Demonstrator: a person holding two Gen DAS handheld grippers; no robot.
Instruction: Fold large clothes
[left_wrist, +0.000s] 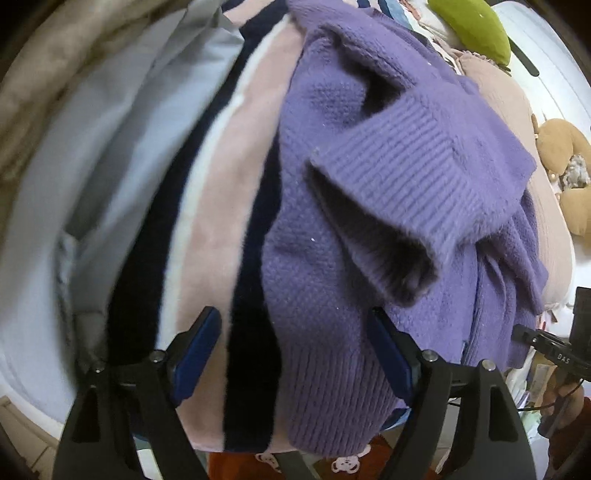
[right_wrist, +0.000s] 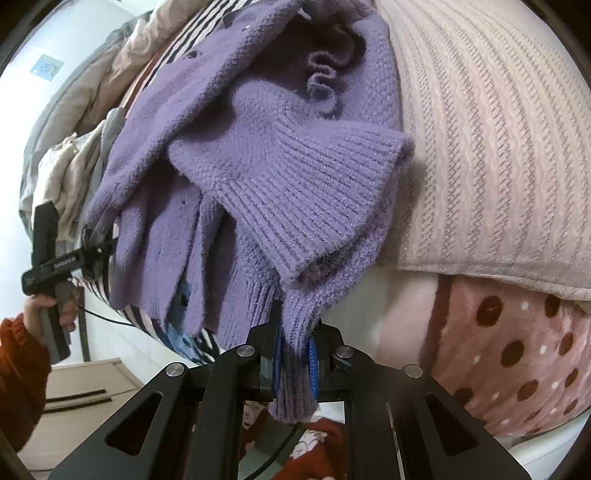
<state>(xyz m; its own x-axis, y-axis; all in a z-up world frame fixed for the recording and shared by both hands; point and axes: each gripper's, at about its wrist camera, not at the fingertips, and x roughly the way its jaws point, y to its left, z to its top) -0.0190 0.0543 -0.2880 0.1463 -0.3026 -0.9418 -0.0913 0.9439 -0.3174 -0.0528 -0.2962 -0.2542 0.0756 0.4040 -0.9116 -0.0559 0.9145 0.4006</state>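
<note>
Purple knit takes up most of both views: a sweater (right_wrist: 236, 155) lies crumpled on a heap of bedding, its body over a striped blanket (left_wrist: 236, 155) and against a ribbed cream cover (right_wrist: 480, 140). One sleeve is thrown across the body, with the ribbed cuff (left_wrist: 417, 177) gaping open on top. The hem (right_wrist: 295, 332) hangs off the near edge of the heap.

Nothing is folded yet; I judge this to be the opening step, taking hold of the garment so it can be spread flat.

The right gripper (right_wrist: 294, 354) is clenched on the hem, the knit pinched between its blue pads. The left gripper (left_wrist: 295, 354) is spread wide; the left edge of the sweater and a dark stripe of the blanket lie between its fingers (left_wrist: 199, 347), but the pads press on nothing. In the right wrist view it is well off to the left, in a hand (right_wrist: 55, 314) with an orange sleeve.

Next, the left gripper needs its own grip on the hem, apart from the right, taking only the purple knit and not the blanket under it. Then both can draw the sweater out flat, and the crossed sleeve has to come off the body first.
</note>
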